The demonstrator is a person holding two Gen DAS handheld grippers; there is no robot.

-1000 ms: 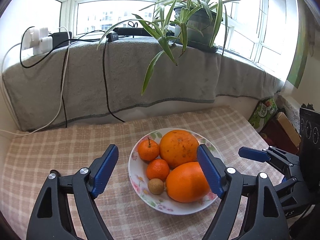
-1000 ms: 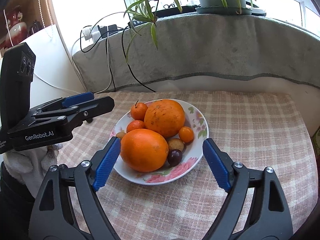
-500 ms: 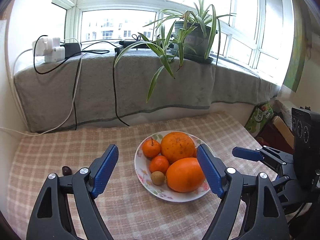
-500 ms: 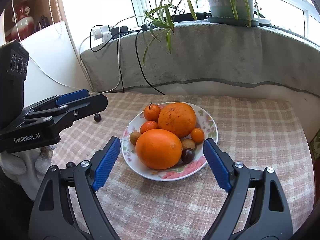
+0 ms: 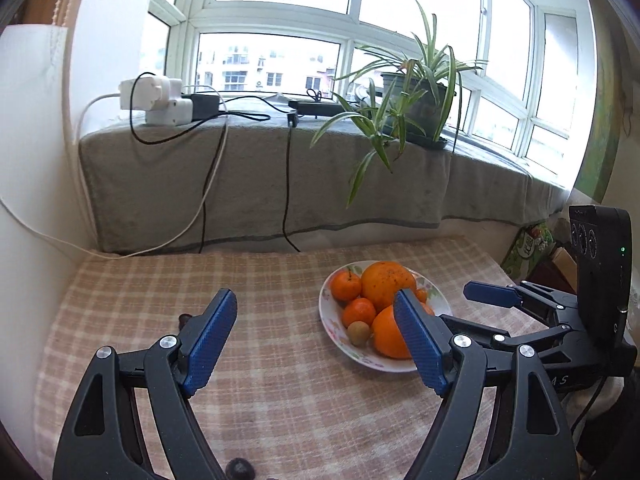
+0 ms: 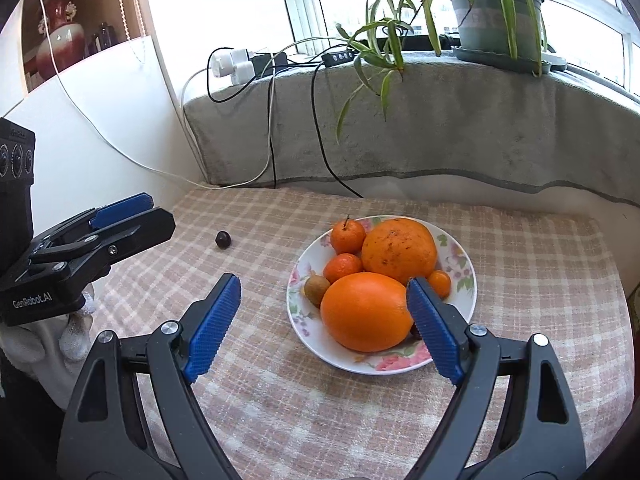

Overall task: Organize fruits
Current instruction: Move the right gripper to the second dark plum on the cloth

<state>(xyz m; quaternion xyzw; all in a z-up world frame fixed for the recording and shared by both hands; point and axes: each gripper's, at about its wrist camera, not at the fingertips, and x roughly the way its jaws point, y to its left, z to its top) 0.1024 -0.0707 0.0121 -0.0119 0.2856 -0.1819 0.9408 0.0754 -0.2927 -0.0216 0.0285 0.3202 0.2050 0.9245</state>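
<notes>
Dark, small and round, the loose fruit [image 6: 223,239] lay on the checked surface [image 6: 540,260] left of the plate [image 6: 466,280]; likely light and rollable, best pinched across its middle. Both the left hand-held gripper [image 5: 312,336] and right hand-held gripper [image 6: 324,320] were released, empty.

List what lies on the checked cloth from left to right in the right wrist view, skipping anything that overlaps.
Left claw → dark small fruit → brown small fruit → small orange fruit at the plate's right side → plate's right rim.
</notes>
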